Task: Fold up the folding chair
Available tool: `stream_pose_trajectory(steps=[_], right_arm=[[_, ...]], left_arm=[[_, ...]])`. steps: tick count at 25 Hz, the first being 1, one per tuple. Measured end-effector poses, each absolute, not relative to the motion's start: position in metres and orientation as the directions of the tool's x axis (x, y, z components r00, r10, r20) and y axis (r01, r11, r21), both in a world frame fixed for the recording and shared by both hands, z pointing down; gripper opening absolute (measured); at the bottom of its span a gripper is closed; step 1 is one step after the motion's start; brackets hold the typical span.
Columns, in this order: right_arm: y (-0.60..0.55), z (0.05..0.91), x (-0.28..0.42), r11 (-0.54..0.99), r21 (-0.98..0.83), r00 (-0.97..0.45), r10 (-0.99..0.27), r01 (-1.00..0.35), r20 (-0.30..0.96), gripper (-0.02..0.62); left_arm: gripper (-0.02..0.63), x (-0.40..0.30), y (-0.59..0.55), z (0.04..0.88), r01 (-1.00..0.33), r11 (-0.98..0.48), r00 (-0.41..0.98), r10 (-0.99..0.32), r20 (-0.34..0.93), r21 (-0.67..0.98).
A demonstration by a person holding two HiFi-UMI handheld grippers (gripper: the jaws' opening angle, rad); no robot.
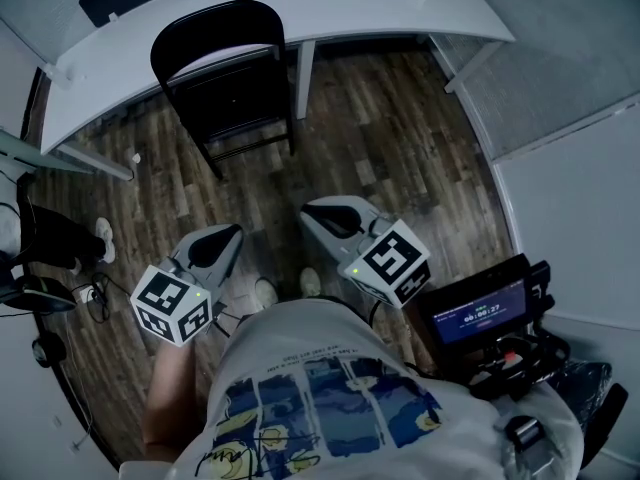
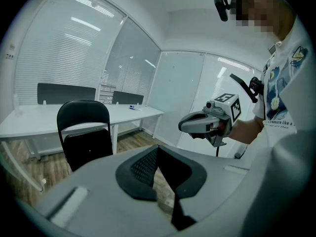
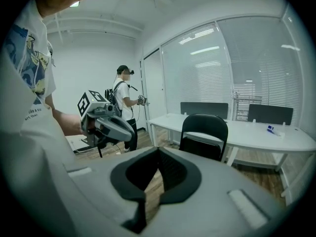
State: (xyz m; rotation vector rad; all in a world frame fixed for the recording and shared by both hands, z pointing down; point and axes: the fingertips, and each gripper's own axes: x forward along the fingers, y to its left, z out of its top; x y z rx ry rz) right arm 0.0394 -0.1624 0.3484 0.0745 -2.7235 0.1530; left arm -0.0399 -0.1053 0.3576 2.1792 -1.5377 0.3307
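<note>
Folding chair stands open; left gripper and right gripper fingers closed, empty.

White T-shirt with a blue-and-yellow print; grey left claw and right claw, both marked with black-and-white squares.

folding chair | black | unfolded, upright | on wood floor, at white desk

Dark wood-plank floor. A long white surface runs along the far side. Glass walls with blinds stand behind it
</note>
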Motion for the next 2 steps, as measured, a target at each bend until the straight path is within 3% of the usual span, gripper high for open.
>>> stream_pose_trajectory(steps=[2], right_arm=[[-0.1615, 0.3458, 0.0357, 0.993, -0.094, -0.914, -0.03, -0.074, 0.405, 0.002]], left_arm=[[0.002, -0.0431, -0.1046, 0.3552, -0.934, -0.279, 0.352, -0.827, 0.439, 0.224]])
